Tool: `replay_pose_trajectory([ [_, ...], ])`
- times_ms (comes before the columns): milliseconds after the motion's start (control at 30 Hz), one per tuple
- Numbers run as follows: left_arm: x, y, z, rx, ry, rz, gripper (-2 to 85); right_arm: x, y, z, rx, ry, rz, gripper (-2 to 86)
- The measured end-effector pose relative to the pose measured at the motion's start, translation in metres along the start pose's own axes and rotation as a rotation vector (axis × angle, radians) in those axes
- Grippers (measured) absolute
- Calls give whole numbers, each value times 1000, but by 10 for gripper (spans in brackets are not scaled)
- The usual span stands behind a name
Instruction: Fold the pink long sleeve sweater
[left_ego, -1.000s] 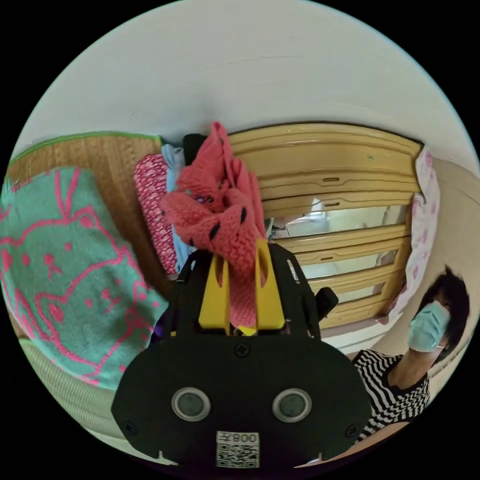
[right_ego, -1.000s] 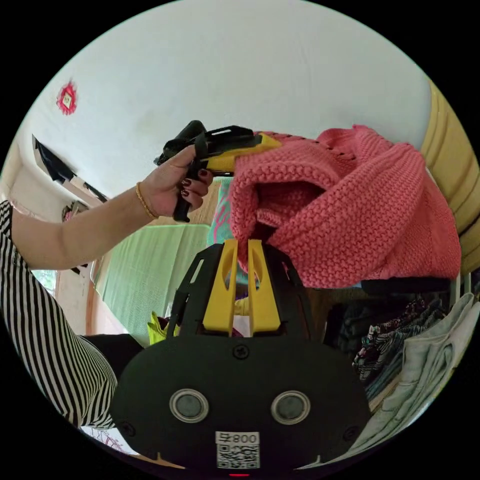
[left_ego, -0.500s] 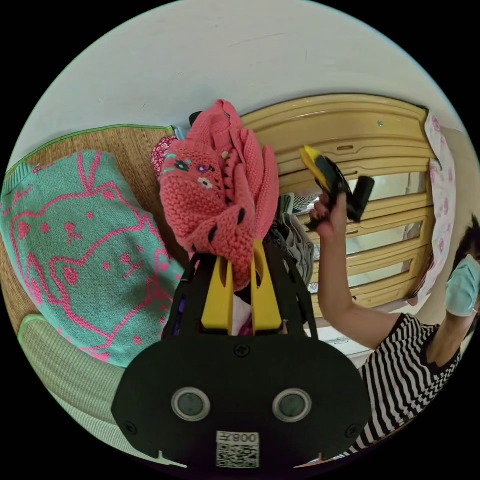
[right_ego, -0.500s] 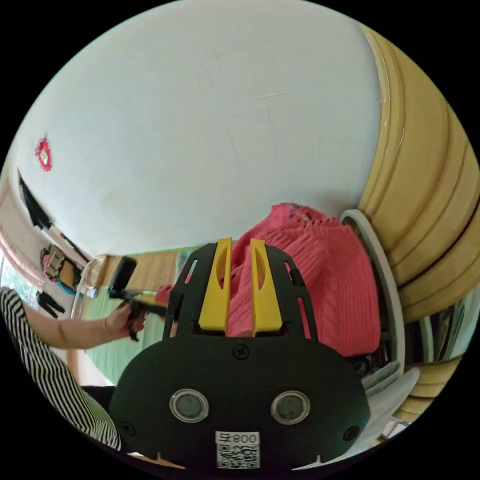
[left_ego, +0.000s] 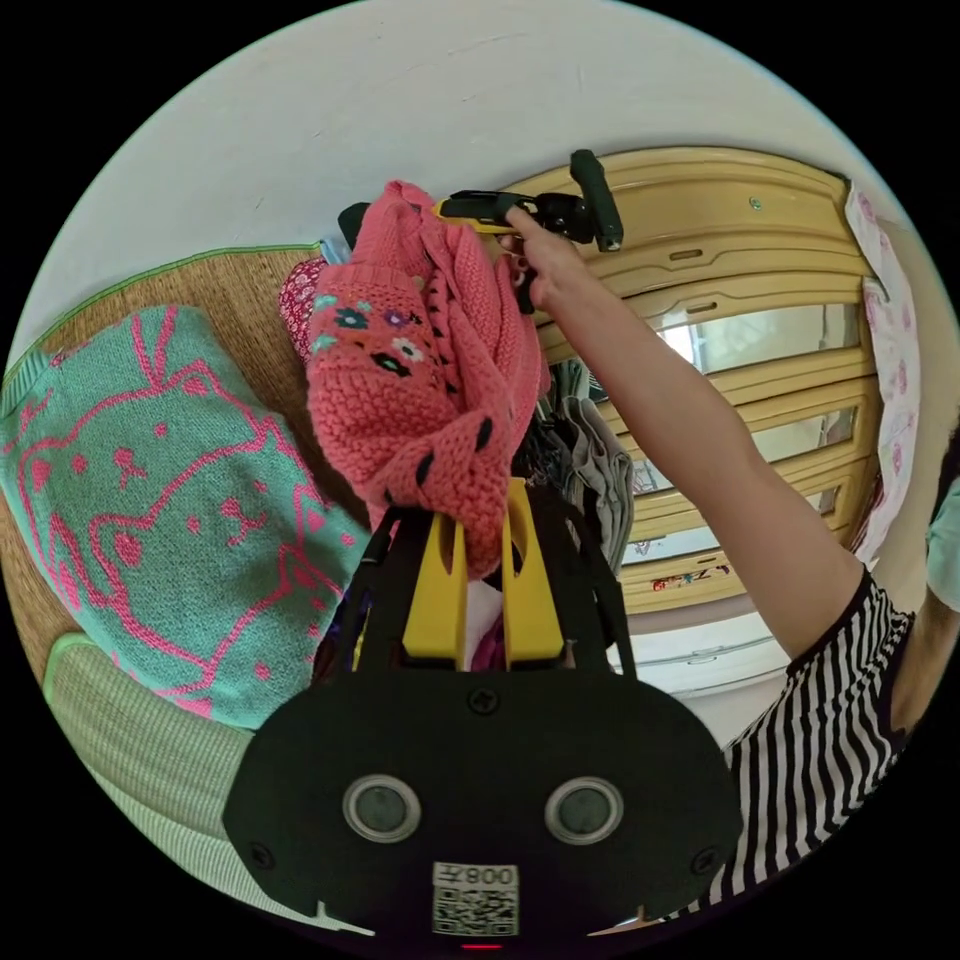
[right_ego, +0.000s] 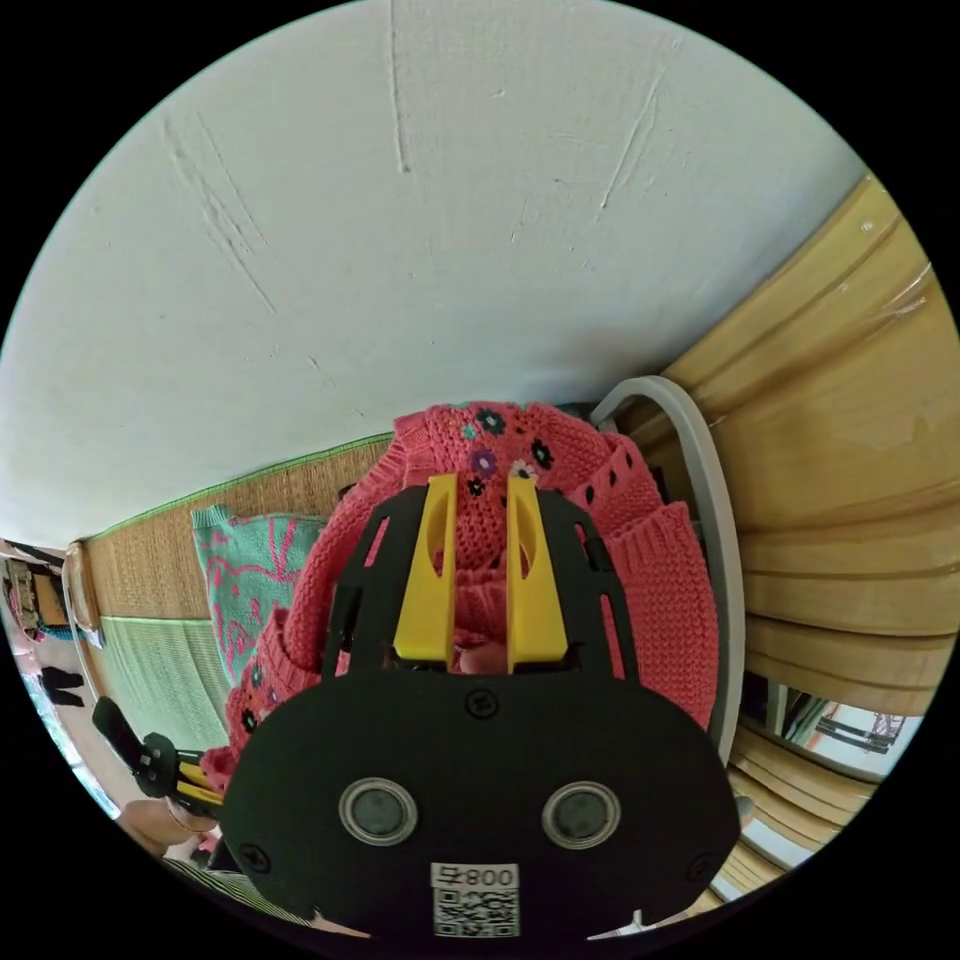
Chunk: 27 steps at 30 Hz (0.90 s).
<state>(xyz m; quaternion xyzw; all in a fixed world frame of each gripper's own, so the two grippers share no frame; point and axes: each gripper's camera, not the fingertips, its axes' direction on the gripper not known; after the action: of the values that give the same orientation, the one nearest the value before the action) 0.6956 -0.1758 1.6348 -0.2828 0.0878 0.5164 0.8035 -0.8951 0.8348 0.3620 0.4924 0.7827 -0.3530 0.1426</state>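
Note:
The pink knit sweater (left_ego: 420, 390), with small flowers on it, hangs bunched up in the air. My left gripper (left_ego: 484, 540) is shut on its lower fold. In the left gripper view my right gripper (left_ego: 450, 208), held in a hand, touches the bunch's top edge. In the right gripper view the sweater (right_ego: 660, 580) lies right behind my right gripper (right_ego: 482, 500). Its jaws stand apart, with knit showing in the gap; whether fabric lies between them I cannot tell. My left gripper (right_ego: 205, 790) shows small at the lower left of that view, below the sweater.
A teal sweater (left_ego: 150, 500) with a pink animal pattern lies on a woven mat (left_ego: 240, 300). A yellow wooden wardrobe (left_ego: 760, 260) with mirror panels stands behind. A grey-rimmed basket (right_ego: 705, 520) holds other clothes (left_ego: 595, 470). The person's arm (left_ego: 700, 430) in a striped top crosses the left gripper view.
The right gripper let go of the sweater, swung away, and has come back open against its flowered top. The left gripper has kept its hold throughout.

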Motion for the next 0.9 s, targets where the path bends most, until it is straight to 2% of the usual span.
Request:
replay_pose_trajectory([
  [200,79,9,-31,54,16,12,67,2,23,-21,42,-78,38,27],
  [400,173,35,-97,133,90,34,64,38,91,-78,270,-510,150,9],
  [633,285,85,-195,242,155,45,63,6,171,-149,363,-714,2,5],
  [767,363,125,-279,375,161,57,62,-33,211,-186,417,-859,-75,6],
  [900,452,176,-377,507,78,96,62,-73,243,-218,467,-1017,-134,6],
])
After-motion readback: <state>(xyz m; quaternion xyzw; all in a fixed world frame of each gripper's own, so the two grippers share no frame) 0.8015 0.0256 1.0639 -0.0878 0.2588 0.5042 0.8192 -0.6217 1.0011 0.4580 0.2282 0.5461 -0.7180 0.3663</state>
